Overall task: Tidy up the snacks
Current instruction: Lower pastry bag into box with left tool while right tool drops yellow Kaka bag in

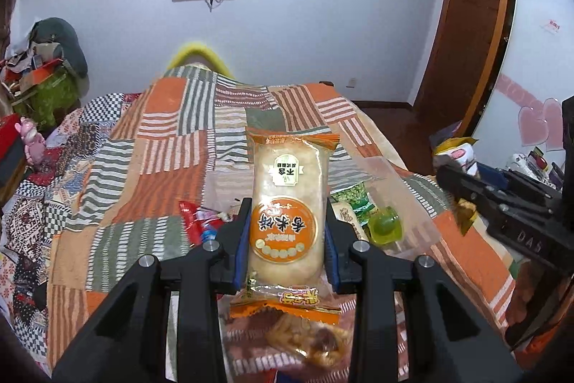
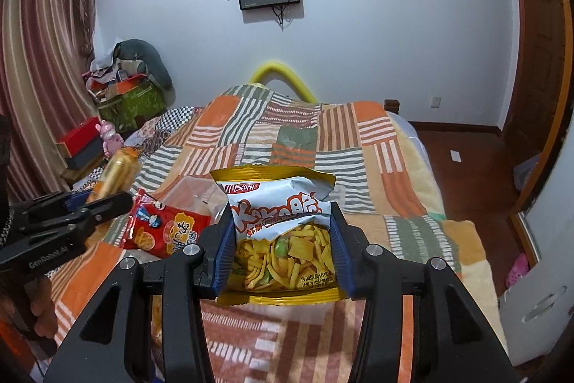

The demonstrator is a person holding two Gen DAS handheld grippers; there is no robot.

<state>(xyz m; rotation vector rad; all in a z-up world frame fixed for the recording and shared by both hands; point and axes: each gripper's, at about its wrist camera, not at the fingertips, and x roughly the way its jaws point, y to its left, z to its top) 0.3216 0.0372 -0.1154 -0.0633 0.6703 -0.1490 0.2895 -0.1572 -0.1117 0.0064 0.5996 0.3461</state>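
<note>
My left gripper (image 1: pixel 287 214) is shut on a rice cracker pack (image 1: pixel 290 192) with an orange round label, held above the patchwork bed cover (image 1: pixel 161 146). My right gripper (image 2: pixel 281 218) is shut on a shrimp chips bag (image 2: pixel 283 228), white and yellow, held above the bed. In the right wrist view the left gripper (image 2: pixel 107 200) shows at the left edge with the cracker pack (image 2: pixel 116 171) in it. In the left wrist view the right gripper's body (image 1: pixel 502 203) shows at the right. A red snack bag (image 2: pixel 163 228) lies on the bed beside a clear plastic box (image 2: pixel 193 192).
A green jelly cup (image 1: pixel 385 225), a green pea packet (image 1: pixel 353 200) and a red wrapper (image 1: pixel 195 221) lie in clear containers on the bed. Another snack pack (image 1: pixel 308 340) lies below the left gripper. A cluttered pile (image 2: pixel 125 88) stands left of the bed.
</note>
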